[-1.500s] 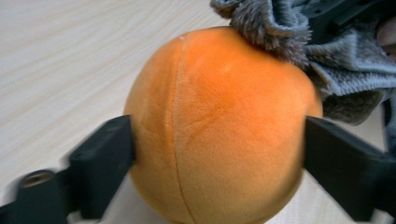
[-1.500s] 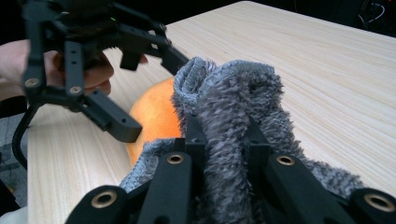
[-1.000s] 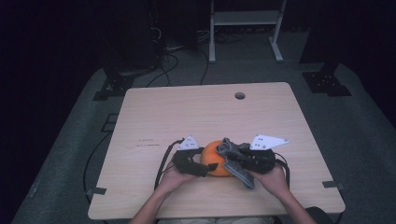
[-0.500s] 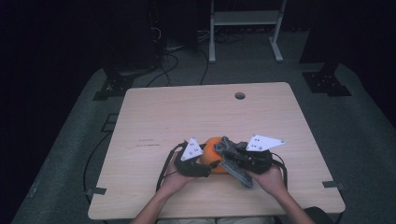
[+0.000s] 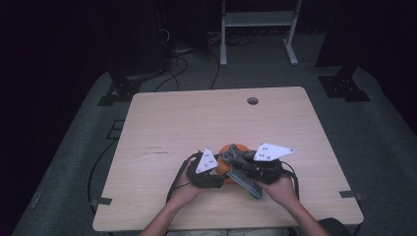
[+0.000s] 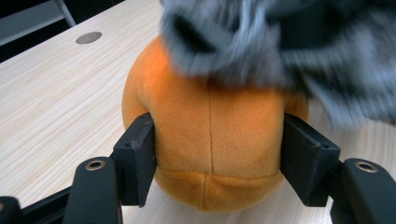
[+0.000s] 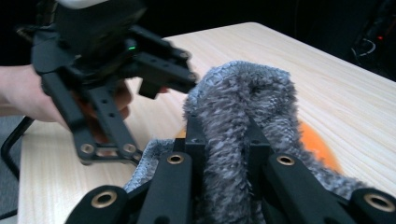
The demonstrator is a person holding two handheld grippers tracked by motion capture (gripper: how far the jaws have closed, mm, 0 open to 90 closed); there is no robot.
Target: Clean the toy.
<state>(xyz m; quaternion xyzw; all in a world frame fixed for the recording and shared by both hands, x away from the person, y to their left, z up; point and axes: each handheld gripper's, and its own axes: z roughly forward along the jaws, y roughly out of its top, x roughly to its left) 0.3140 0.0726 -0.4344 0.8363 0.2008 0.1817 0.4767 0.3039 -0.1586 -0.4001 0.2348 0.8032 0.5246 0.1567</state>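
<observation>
We see a dim high view, table (image 5: pixel 216 123) lit from above against black surroundings, close gripper views brighter, grey knit fabric (image 6: pixel 280 42) smeared with blur, soft shadows.

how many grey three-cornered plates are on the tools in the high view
2: one grey plate on the left tool, left of the orange plush; the other plate on the right tool, right of it.

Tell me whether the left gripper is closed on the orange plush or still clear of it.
Closed on it: the left gripper has its pads against both sides of the orange plush.
</observation>
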